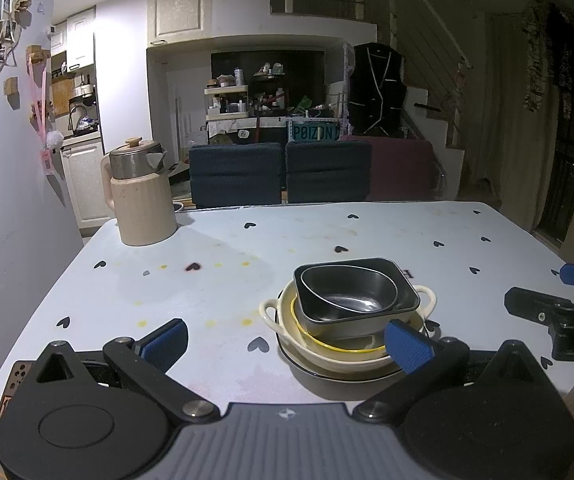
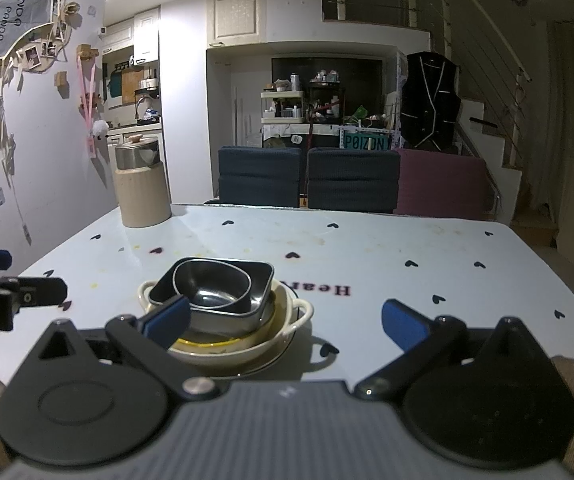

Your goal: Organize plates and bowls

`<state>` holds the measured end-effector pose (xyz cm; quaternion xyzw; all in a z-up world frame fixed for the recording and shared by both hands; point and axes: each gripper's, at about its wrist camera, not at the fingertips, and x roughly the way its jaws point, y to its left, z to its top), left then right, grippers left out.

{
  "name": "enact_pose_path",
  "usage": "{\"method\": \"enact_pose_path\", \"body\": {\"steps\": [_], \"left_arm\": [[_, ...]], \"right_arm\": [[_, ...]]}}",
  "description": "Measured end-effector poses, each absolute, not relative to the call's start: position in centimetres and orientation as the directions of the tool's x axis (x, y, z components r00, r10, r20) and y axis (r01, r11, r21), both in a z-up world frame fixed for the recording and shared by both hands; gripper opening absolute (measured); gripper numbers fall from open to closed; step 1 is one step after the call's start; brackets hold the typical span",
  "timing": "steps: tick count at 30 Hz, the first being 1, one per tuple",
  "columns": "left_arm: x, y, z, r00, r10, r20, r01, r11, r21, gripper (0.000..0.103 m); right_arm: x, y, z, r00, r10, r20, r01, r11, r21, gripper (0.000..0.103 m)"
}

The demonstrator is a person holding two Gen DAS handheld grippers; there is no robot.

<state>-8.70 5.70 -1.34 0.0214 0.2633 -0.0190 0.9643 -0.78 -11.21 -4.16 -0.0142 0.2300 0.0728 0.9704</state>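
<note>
Pale tabletop point(image 1: 327, 232) mostly bare around stacked dishes point(image 1: 347, 312), left tongs point(image 1: 287, 342) and right tongs point(image 2: 285, 322) both wide.

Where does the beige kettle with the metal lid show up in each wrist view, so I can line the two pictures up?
Left wrist: the kettle stands at upper left, on the table's far left corner.
Right wrist: the kettle is again upper left, near the wall.
Shared landmark: the stack of bowls, right of centre in the left view, left of centre in the right.

2 dark bowls point(image 1: 353, 292), 1 cream dish point(image 1: 327, 354), 1 kettle point(image 1: 141, 194)
</note>
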Motion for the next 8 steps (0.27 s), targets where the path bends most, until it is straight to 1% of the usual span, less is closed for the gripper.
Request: {"method": "enact_pose_path", "body": {"steps": [8], "left_arm": [[-8.63,5.76,-1.3,0.858,-0.025,-0.512,0.046,0.999,0.028,0.103]], "right_arm": [[-0.82,-11.26,-4.18,0.884,0.135,-0.448,-0.149,0.989,0.005,0.103]]}}
